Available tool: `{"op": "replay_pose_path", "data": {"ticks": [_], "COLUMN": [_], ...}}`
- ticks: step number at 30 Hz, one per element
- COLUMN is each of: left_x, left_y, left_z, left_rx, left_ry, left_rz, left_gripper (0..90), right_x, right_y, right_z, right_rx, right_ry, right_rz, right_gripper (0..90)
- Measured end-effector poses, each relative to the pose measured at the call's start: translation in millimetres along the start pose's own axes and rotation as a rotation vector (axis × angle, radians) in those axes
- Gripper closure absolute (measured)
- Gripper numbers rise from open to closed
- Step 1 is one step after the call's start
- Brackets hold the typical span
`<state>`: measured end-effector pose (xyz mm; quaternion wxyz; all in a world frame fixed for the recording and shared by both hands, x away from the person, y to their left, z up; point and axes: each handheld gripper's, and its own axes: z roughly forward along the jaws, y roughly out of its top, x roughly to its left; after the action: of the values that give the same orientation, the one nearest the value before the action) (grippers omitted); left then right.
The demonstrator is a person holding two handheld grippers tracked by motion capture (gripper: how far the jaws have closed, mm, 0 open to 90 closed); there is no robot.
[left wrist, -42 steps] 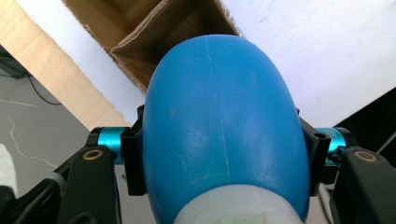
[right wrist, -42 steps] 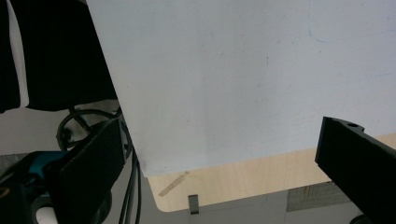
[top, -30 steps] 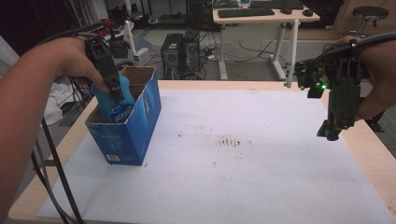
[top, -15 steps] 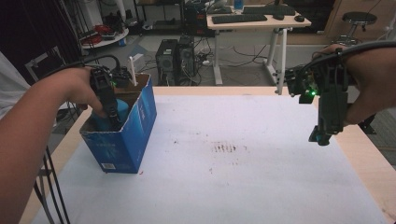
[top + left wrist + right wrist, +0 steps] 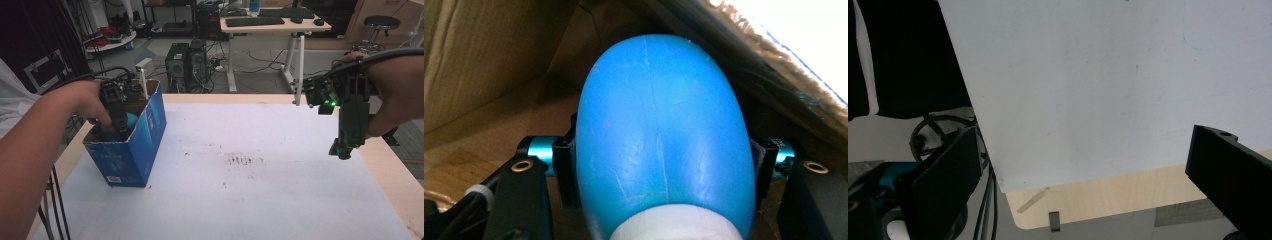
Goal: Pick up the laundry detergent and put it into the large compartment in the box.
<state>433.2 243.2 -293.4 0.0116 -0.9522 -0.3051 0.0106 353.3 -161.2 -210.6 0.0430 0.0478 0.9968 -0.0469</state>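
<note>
At the left of the high view, the left gripper (image 5: 120, 131) reaches down into the blue cardboard box (image 5: 131, 150), clamped on a blue bottle (image 5: 131, 121). I judge the step is placing or lifting the bottle; the next move needs a straight vertical path clear of the box walls. The left gripper view adds what the high view hides: both jaws press the bottle (image 5: 663, 135) sides. Farther right, the right gripper (image 5: 342, 151) hangs above the table (image 5: 280, 200), jaws wide apart, holding nothing.

Soft, dim frames; glare off paper
</note>
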Motion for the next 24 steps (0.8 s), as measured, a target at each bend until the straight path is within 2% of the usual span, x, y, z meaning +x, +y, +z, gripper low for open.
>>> {"op": "replay_pose_path", "data": {"ticks": [3,4,6,15,24], "left_x": [1.1,1.7,2.5,3.8,2.1], "left_y": [0.2,0.6,0.6,-2.8,-2.1], "left_z": [0.2,0.4,0.6,-2.6,-9.3], "left_rx": [0.001,-0.001,0.001,-0.017,-0.014], "left_ry": [-0.004,-0.009,-0.009,0.001,0.009], "left_rz": [-0.008,-0.034,-0.044,-0.055,-0.050], "left_gripper": [36.2,36.1,35.6,30.2,26.7], "right_x": [-0.2,0.4,0.3,-0.8,-1.2], "right_y": [-0.3,-0.4,-0.5,0.3,3.1], "right_z": [-0.3,0.5,0.7,1.6,3.2], "right_rx": [-0.002,-0.002,0.003,0.000,0.005], "right_ry": [0.001,0.001,0.000,0.003,0.008], "right_rz": [-0.005,0.003,-0.002,0.001,-0.009], "right_gripper": [0.7,0.7,0.7,0.7,0.7]}}
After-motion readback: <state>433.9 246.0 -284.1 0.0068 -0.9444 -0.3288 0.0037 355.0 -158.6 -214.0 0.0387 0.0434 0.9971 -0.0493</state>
